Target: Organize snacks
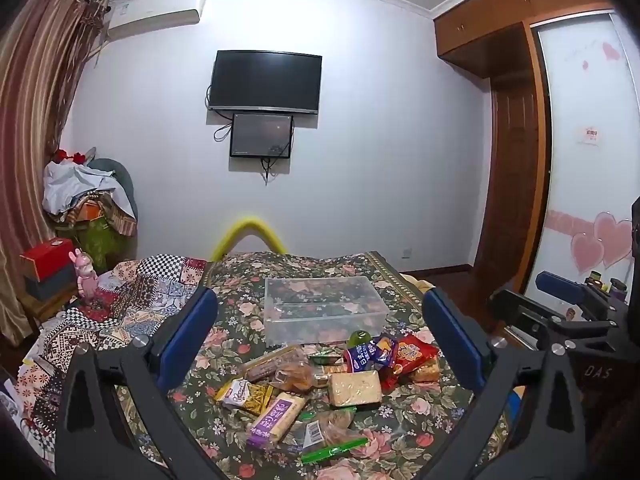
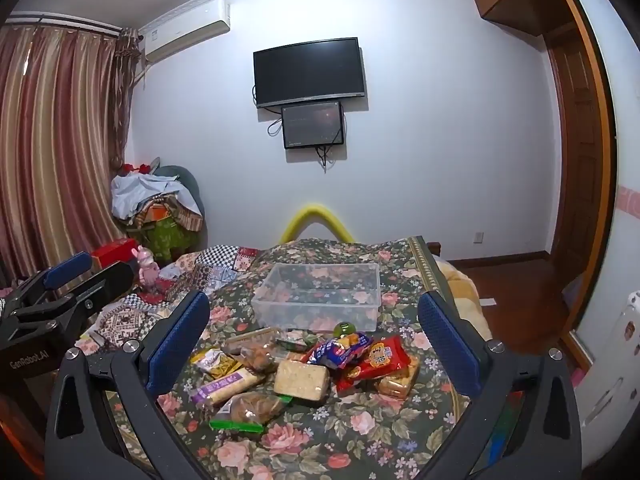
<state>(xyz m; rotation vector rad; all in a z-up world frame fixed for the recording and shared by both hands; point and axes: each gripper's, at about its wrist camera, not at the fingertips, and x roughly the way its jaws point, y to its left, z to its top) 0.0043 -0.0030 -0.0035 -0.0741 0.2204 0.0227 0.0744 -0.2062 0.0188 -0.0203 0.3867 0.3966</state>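
Left wrist view. Left hand-held gripper (image 1: 320, 336): jaws spread fully, blue pads clear of everything, nothing held. It hangs over a bed with a floral cover (image 1: 420, 412). Snack pile (image 1: 320, 384) at the near middle of the bed. Among it: purple-labelled cracker pack (image 1: 276, 416), print too small to read; blue wrapper (image 1: 370, 354) with white characters, not legible; red packet (image 1: 414, 354); plain biscuit block (image 1: 355, 389). Clear plastic bin (image 1: 324, 306), nothing inside, just beyond the pile toward the bed's far edge. Right hand-held gripper (image 1: 560, 304) at the right edge of this view, body lettered "DAS".

Right wrist view. Right hand-held gripper (image 2: 316, 336): jaws likewise wide apart, released, touching nothing. Snack pile (image 2: 304, 372) between the pads in the picture, lying on the bed below. Red packet (image 2: 378, 358) bears yellow characters, unreadable. Clear plastic bin (image 2: 320, 300) behind the pile. Left hand-held gripper (image 2: 76, 280) at the left edge, body lettered "GenRobot.AI".
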